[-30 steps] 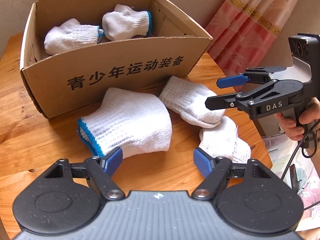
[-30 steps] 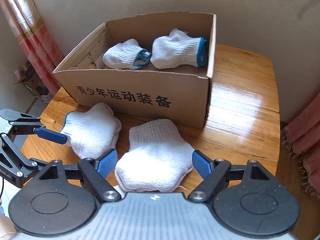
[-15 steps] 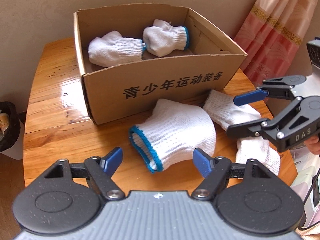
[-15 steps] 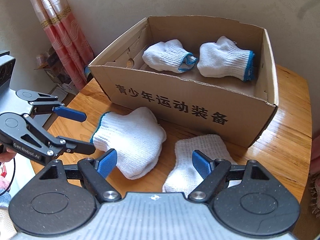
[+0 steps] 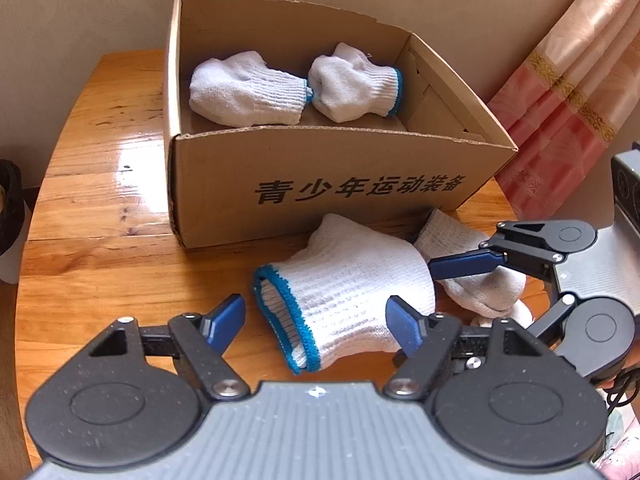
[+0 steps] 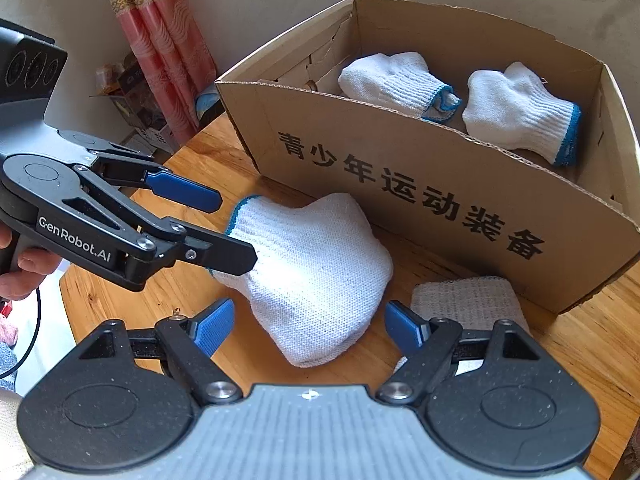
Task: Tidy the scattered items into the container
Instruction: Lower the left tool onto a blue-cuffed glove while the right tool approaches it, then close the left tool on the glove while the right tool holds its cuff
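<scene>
A cardboard box (image 5: 224, 184) (image 6: 400, 160) with black Chinese print stands on a round wooden table (image 5: 92, 264). Two white knit gloves (image 5: 248, 88) (image 5: 352, 84) lie inside it. A white glove with a blue cuff (image 5: 344, 292) (image 6: 316, 264) lies on the table in front of the box. A second white glove (image 5: 480, 284) (image 6: 468, 300) lies beside it. My left gripper (image 5: 316, 320) is open, its fingers on either side of the blue-cuffed glove's cuff end. My right gripper (image 6: 308, 326) is open at that glove's other end.
A pink striped curtain (image 5: 568, 100) (image 6: 160, 40) hangs past the table's far side. A dark bin (image 5: 10, 208) stands off the table's left edge. Clutter lies on the floor (image 6: 132, 100) by the curtain.
Both grippers have swung round toward the blue-cuffed glove and closed in on it from opposite ends. The right gripper has shifted off the plain glove. Both stay open.
</scene>
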Motion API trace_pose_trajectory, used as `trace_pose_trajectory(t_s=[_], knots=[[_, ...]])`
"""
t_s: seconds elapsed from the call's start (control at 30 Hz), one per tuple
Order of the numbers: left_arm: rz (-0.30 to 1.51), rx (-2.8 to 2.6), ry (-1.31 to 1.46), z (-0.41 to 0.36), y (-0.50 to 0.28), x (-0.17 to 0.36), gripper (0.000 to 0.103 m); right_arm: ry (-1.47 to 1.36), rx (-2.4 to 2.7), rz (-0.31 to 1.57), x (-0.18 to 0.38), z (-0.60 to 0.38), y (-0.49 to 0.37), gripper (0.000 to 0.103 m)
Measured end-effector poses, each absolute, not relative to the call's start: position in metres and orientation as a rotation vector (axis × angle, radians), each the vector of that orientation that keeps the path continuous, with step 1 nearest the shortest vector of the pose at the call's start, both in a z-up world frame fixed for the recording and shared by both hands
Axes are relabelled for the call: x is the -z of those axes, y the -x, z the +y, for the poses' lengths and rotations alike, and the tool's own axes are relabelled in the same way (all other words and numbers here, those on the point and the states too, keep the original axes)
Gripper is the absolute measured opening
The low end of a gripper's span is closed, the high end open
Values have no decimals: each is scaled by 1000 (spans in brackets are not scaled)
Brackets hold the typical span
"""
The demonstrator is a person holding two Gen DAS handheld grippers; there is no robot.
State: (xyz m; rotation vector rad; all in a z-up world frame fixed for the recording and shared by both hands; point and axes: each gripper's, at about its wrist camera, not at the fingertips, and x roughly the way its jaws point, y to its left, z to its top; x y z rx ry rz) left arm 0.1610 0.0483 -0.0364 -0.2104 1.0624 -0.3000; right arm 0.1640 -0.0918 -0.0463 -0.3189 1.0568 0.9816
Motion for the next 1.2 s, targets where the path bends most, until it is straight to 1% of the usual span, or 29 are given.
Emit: trace_pose_trajectory(t_s=[0.27,0.4,0.43,0.53,0.73,0.8,0.9,1.07,1.2], knots=[[1063,283,222,46,-174,52,76,292,-984,1076,61,-89,-172,86],[1070,290,263,48,-178,58,73,271,-989,1066,65,-92,-171,86],[1071,293,271,48,-177,58,71,265,-990,1062,65,-93,-171,84],[1072,299,290,48,-176,59,68,269,-993,1055,65,-93,-167,77],[1086,303,343,52,-175,64,68,262,-986,1046,65,-96,-163,78],[1091,303,368,54,-174,65,68,263,-984,1041,64,-96,-161,76],[1088,301,362,51,-171,63,64,280,-974,1036,62,-94,-157,74],[1079,316,338,47,-166,55,62,267,-962,1043,57,-96,-153,71],[1068,321,358,49,-159,48,61,273,-960,1024,48,-98,-145,71]])
